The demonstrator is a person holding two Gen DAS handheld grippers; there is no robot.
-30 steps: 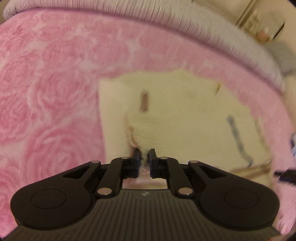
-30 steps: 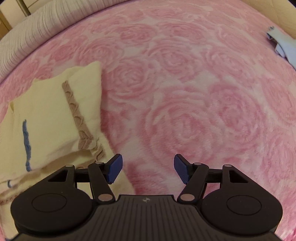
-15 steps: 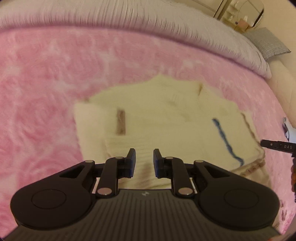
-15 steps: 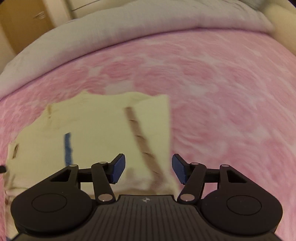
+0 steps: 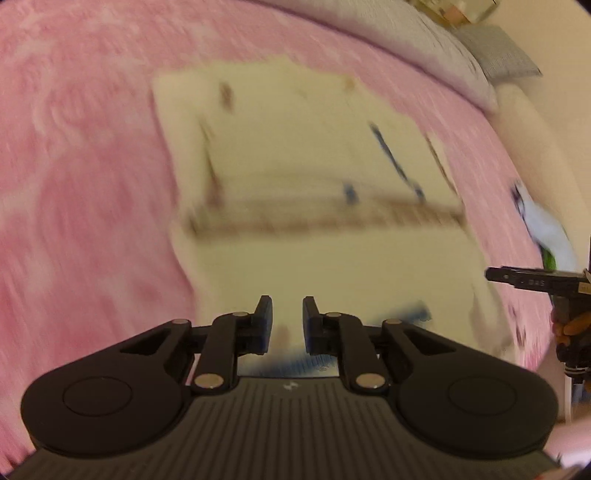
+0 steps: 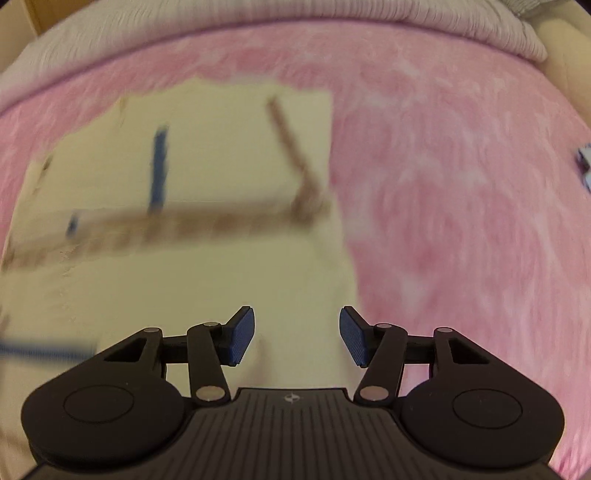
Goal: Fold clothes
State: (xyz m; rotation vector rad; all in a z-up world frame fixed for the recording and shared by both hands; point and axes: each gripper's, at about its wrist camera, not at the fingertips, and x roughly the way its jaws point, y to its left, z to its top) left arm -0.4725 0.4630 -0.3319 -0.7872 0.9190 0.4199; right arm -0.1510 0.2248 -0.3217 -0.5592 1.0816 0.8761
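Observation:
A pale yellow garment (image 5: 314,155) with brown trim and blue stripes lies partly folded on the pink rose blanket (image 5: 74,184). It also shows in the right wrist view (image 6: 207,177). Both views are blurred by motion. My left gripper (image 5: 287,319) is open with a narrow gap, empty, over the garment's near part. My right gripper (image 6: 297,336) is wide open and empty, over the garment's near right edge. The right gripper's body shows at the right edge of the left wrist view (image 5: 535,284).
A grey ribbed bedspread (image 6: 258,18) runs along the far edge of the blanket. A grey pillow (image 5: 498,51) lies at the far right. A white and green cloth (image 5: 543,232) lies to the right of the garment.
My left gripper let go of the garment's edge and opened. Both grippers pulled back toward me, so more of the folded garment shows in each view.

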